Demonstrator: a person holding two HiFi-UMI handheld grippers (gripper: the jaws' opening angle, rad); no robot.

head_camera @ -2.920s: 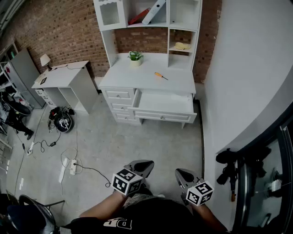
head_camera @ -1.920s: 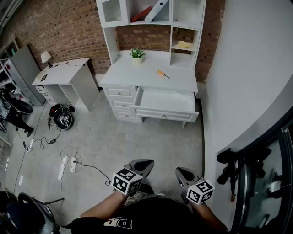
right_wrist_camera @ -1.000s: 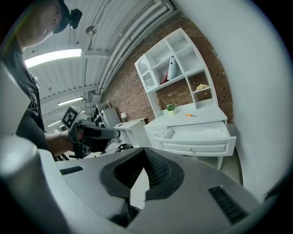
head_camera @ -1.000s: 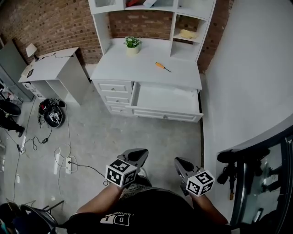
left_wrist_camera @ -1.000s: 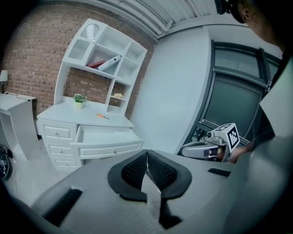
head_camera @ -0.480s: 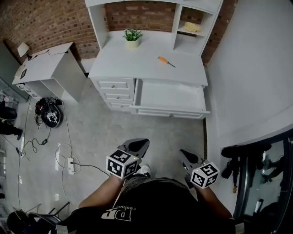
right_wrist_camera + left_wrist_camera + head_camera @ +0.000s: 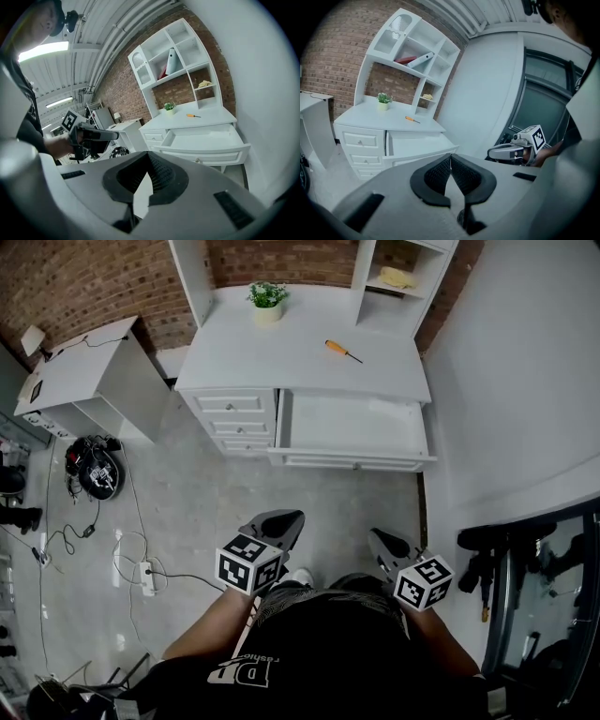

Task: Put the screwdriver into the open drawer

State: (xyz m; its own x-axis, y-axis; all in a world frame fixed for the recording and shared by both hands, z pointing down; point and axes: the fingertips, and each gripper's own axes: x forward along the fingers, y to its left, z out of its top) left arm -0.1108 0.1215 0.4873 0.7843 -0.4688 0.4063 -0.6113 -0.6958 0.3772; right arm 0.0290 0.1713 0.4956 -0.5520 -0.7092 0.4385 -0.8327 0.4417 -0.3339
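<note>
Both closed and empty, left gripper (image 7: 279,521) and right gripper (image 7: 384,542) hang well apart from the open drawer (image 7: 354,462). The screwdriver (image 7: 343,351) lies on the desktop (image 7: 281,357) behind it, near a potted plant (image 7: 267,299).

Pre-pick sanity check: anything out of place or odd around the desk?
Nothing looks damaged or spilled. The screwdriver lies loose on the desk top, and the wide drawer below it stands pulled out and looks empty. A power strip lies on the floor to the left.
</note>
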